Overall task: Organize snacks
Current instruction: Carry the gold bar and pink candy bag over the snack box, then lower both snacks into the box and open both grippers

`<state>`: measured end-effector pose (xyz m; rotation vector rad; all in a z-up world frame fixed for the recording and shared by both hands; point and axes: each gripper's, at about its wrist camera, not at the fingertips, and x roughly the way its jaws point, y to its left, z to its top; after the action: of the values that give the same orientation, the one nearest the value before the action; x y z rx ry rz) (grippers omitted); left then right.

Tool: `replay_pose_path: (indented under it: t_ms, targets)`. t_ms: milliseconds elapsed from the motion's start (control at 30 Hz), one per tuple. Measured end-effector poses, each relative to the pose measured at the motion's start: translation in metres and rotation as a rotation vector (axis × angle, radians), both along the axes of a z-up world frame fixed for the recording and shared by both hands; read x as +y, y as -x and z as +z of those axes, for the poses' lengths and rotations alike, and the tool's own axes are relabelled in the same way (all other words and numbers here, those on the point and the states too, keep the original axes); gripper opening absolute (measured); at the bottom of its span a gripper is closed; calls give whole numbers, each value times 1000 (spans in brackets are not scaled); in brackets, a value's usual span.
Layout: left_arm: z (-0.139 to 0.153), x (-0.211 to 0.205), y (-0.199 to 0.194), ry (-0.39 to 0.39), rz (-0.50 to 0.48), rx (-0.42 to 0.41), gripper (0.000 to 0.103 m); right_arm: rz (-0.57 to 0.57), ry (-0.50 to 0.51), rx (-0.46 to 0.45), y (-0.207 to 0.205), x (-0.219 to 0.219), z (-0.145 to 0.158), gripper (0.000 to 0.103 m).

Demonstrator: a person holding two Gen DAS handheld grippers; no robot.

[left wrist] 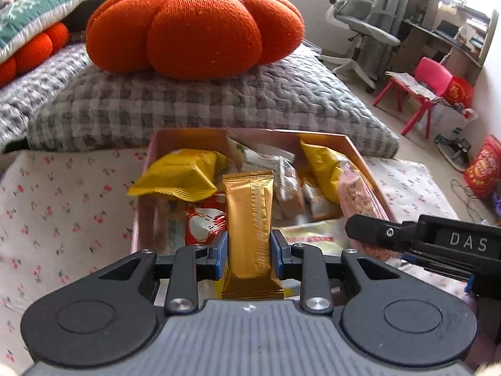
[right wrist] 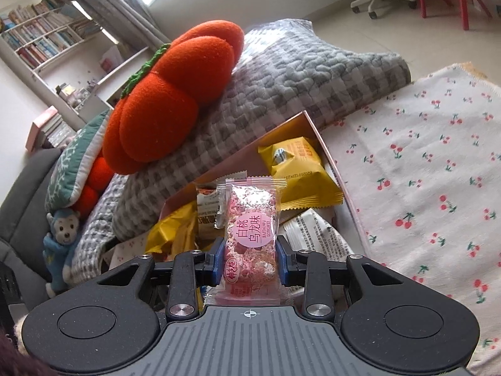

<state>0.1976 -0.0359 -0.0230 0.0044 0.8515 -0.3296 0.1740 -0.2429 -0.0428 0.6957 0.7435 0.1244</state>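
Note:
A pink cardboard box [left wrist: 357,153] full of wrapped snacks sits on a cherry-print cloth; it also shows in the right wrist view [right wrist: 313,131]. My left gripper [left wrist: 249,252] is shut on a gold snack bar [left wrist: 249,219], held upright over the box's near end. My right gripper [right wrist: 250,261] is shut on a pink clear-wrapped snack [right wrist: 252,238], held above the box. The right gripper's body [left wrist: 438,244] reaches in from the right in the left wrist view. Yellow packets [left wrist: 181,172] [right wrist: 297,163] lie in the box.
A grey checked cushion [left wrist: 203,103] lies behind the box with an orange pumpkin pillow [left wrist: 194,28] on top. The cherry-print cloth [right wrist: 422,172] spreads to both sides. A red chair [left wrist: 419,91] and an office chair [left wrist: 360,25] stand on the floor beyond.

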Motion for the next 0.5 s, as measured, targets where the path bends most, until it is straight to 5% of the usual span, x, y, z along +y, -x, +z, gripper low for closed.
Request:
replay_pose_path:
  t_ms: [200, 500]
  targets:
    - [1, 4, -8, -42, 22, -45, 26, -41, -1, -27, -8, 3, -2, 32]
    - [-4, 5, -9, 1, -24, -53, 27, -88, 52, -72, -13, 6, 1, 34]
